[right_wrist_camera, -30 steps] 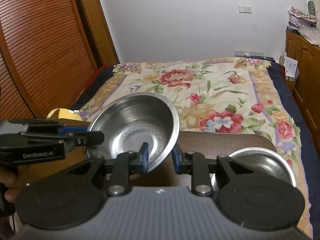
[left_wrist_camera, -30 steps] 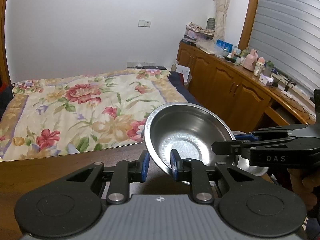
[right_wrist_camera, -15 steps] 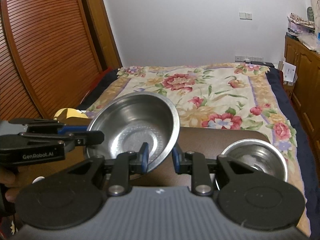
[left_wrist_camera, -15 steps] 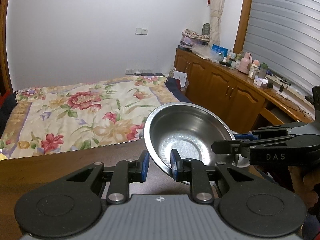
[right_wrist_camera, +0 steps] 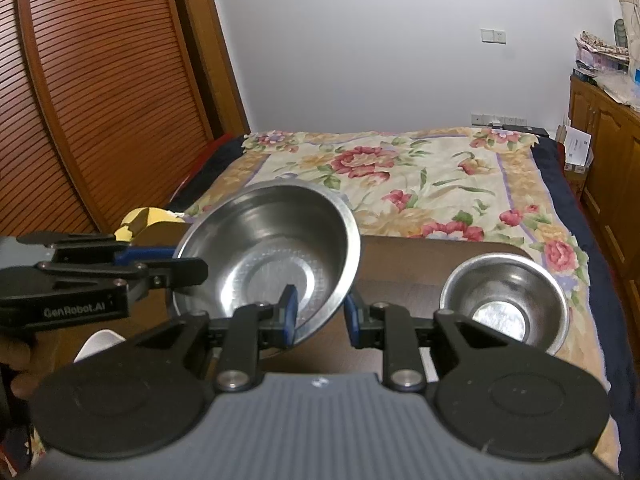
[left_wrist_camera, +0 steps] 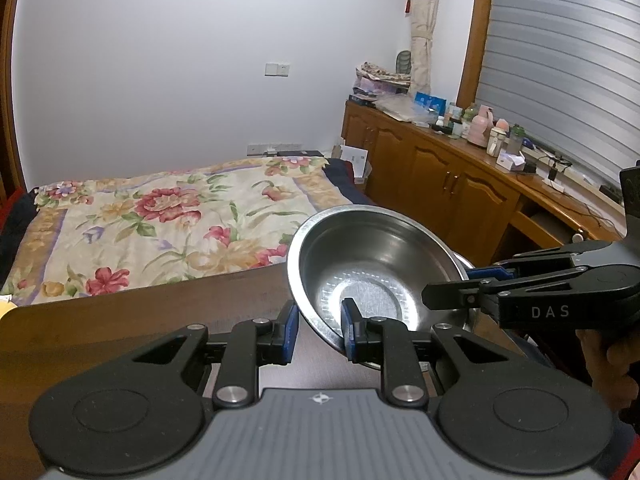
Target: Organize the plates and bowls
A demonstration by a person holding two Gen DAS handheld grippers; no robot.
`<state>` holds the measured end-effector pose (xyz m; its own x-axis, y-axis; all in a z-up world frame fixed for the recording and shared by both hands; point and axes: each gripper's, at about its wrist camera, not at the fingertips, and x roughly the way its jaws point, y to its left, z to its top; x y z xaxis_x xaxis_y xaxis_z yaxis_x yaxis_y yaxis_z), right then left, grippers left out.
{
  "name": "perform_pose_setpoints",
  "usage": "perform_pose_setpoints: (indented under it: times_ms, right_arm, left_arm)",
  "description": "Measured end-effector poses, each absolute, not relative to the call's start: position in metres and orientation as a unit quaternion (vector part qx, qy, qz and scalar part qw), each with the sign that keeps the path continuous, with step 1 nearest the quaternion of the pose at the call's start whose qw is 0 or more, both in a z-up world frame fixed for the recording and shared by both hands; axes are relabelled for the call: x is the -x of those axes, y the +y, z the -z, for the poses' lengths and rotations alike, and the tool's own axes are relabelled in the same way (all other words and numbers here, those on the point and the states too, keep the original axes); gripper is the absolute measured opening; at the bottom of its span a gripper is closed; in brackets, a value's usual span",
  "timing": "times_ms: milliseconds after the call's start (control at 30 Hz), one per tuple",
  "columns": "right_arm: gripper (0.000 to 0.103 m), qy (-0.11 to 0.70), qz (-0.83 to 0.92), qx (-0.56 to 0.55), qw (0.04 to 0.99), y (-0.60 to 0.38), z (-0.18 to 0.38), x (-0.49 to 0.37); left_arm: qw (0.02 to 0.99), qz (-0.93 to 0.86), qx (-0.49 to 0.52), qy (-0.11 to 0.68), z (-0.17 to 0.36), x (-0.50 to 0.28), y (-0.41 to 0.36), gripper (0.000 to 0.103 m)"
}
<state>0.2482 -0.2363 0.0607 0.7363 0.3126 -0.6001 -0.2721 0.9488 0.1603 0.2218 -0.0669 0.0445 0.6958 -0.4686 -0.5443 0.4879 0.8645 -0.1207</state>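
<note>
A bed [right_wrist_camera: 400,184] with a flowered cover in cream, red and green fills the back of the room, and a dark brown wooden table [left_wrist_camera: 160,312] with a rounded edge stands in front of it. Wooden cabinets [left_wrist_camera: 440,176] with a cluttered top run along one wall, and a slatted wooden door [right_wrist_camera: 100,100] stands on the other side.

The large bowl [right_wrist_camera: 268,256] is bare steel, round and deep, with a thin rolled rim, smooth shiny walls and a flat base ringed by a stippled band. It is held above the table, tilted so that its opening faces the cameras. A small bowl [right_wrist_camera: 504,308] of the same steel, with a flat bright bottom, sits upright on the table well to the right of it in the right wrist view.

Both black grippers have blue pads and are nearly closed, each pinching the large bowl's thin wall at the rim. The left gripper [left_wrist_camera: 318,330] has one pad inside the bowl and one outside, at the near edge. The right gripper [right_wrist_camera: 320,314] clamps the near rim in the same way. In each view the other gripper reaches in from the side to the rim, with a hand [left_wrist_camera: 612,360] behind it.
</note>
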Motion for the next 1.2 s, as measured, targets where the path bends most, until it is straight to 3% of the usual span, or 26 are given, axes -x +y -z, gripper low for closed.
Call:
perform_pose_setpoints:
  times_ms: [1200]
  right_arm:
    - [0.027, 0.334, -0.191, -0.032, 0.922, -0.226, -0.013, -0.157]
  left_arm:
    - [0.907, 0.285, -0.027, 0.308, 0.007, -0.112, -0.045, 0.027]
